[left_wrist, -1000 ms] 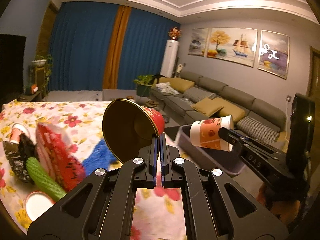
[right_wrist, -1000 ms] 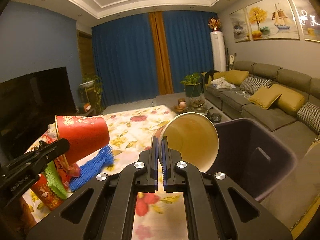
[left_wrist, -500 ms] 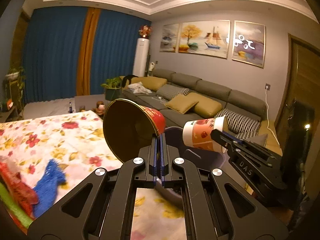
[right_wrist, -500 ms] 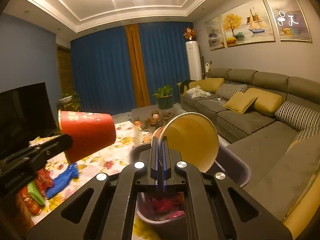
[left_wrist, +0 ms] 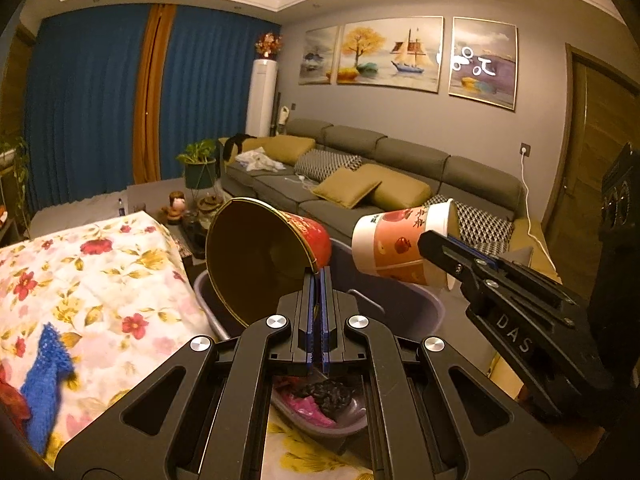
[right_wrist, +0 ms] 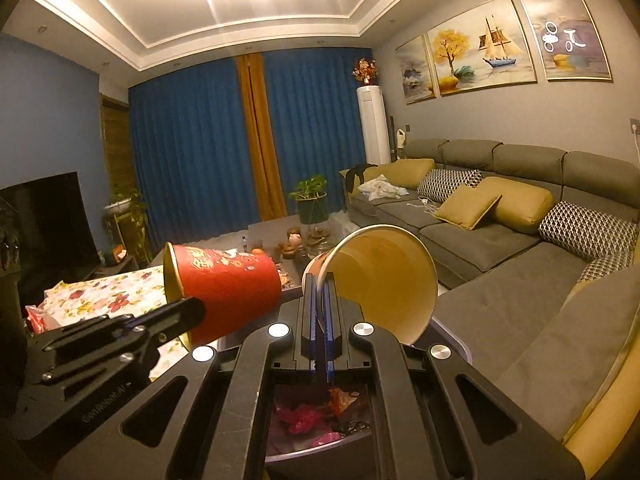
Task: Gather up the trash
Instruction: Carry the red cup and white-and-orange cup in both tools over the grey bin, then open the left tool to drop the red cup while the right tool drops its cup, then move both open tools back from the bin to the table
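My left gripper [left_wrist: 318,280] is shut on the rim of a red paper cup [left_wrist: 264,256], held on its side above a grey trash bin [left_wrist: 416,308]. The red cup also shows in the right wrist view [right_wrist: 228,288]. My right gripper [right_wrist: 319,284] is shut on the rim of a white paper cup with fruit print [right_wrist: 384,280], also tilted over the bin [right_wrist: 452,344]. That cup shows in the left wrist view [left_wrist: 400,244]. Pink and dark trash [right_wrist: 312,420] lies inside the bin.
A table with a floral cloth [left_wrist: 92,280] stands to the left, with a blue cloth [left_wrist: 44,384] and red wrapper on it. A grey sofa [right_wrist: 500,232] with yellow cushions runs along the right. A coffee table and a potted plant [right_wrist: 312,200] stand behind.
Both grippers have moved right from over the floral table to above the trash bin, each still holding its cup. The bin's inside is now below the fingers.
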Demonstrator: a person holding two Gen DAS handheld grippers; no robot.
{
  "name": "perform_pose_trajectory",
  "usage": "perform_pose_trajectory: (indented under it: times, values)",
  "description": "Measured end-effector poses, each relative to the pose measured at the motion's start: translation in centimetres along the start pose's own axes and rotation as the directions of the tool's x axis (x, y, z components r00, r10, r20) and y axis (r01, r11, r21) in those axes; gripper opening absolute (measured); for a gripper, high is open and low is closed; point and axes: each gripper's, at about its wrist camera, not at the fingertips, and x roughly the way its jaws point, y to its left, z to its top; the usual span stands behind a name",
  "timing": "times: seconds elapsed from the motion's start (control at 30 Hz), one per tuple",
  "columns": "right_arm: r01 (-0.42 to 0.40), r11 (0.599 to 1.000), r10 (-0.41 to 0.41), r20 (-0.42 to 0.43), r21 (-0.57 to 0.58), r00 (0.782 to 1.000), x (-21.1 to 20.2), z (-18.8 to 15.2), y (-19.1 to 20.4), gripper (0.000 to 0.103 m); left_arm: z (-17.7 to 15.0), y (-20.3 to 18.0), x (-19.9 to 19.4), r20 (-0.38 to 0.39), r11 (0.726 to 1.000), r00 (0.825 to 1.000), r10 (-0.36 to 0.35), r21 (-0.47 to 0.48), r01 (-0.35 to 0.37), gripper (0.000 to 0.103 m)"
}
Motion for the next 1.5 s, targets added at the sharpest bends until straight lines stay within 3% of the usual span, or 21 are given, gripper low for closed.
perform_pose_trajectory:
  times: [0.63,0.7,0.77,0.87,0.97,1.03,1.1,1.17,1.5]
  values:
    - [-0.015,1.000,0.015,-0.019,0.013,1.000,1.8,0.0,-0.6,0.004,-1.0,0.2,3.3,-0.058,0.999,0.998,-0.035,-0.023,0.034,0.005]
    - [-0.020,1.000,0.020,-0.022,0.018,1.000,1.9,0.1,-0.6,0.004,-1.1,0.2,3.3,-0.063,1.000,0.998,-0.017,-0.016,0.016,0.018]
    - [-0.024,1.000,0.024,-0.029,0.019,0.999,2.1,0.2,-0.6,0.005,-1.2,0.6,3.1,-0.061,1.000,0.998,0.002,-0.028,-0.003,0.051]
    - [-0.027,0.999,0.028,-0.038,0.023,0.999,2.3,0.3,-0.9,0.005,-1.2,1.6,2.1,-0.037,0.998,0.999,0.030,-0.054,-0.032,0.067]
    - [-0.030,0.999,0.032,-0.054,0.026,0.998,2.5,0.2,-0.9,0.005,-1.2,2.4,0.6,-0.010,0.995,0.997,0.080,-0.064,-0.080,0.077]
    - [-0.031,0.999,0.033,-0.059,0.032,0.998,2.6,0.1,-0.8,0.015,-1.1,2.9,-0.6,0.003,0.992,0.996,0.095,-0.081,-0.094,0.083]
    - [-0.029,0.999,0.031,-0.054,0.034,0.998,2.4,0.0,-0.6,0.039,-0.9,3.2,-1.9,0.021,0.989,0.993,0.114,-0.095,-0.112,0.088]
    - [-0.019,0.999,0.020,-0.042,0.033,0.999,2.1,-0.1,-0.5,0.049,-0.8,3.7,-3.3,0.035,0.985,0.989,0.143,-0.102,-0.139,0.090]
    - [-0.021,1.000,0.021,-0.008,0.015,1.000,-0.8,-0.6,1.7,0.074,-2.1,4.7,-10.6,0.070,0.959,0.963,0.262,-0.131,-0.251,0.093]
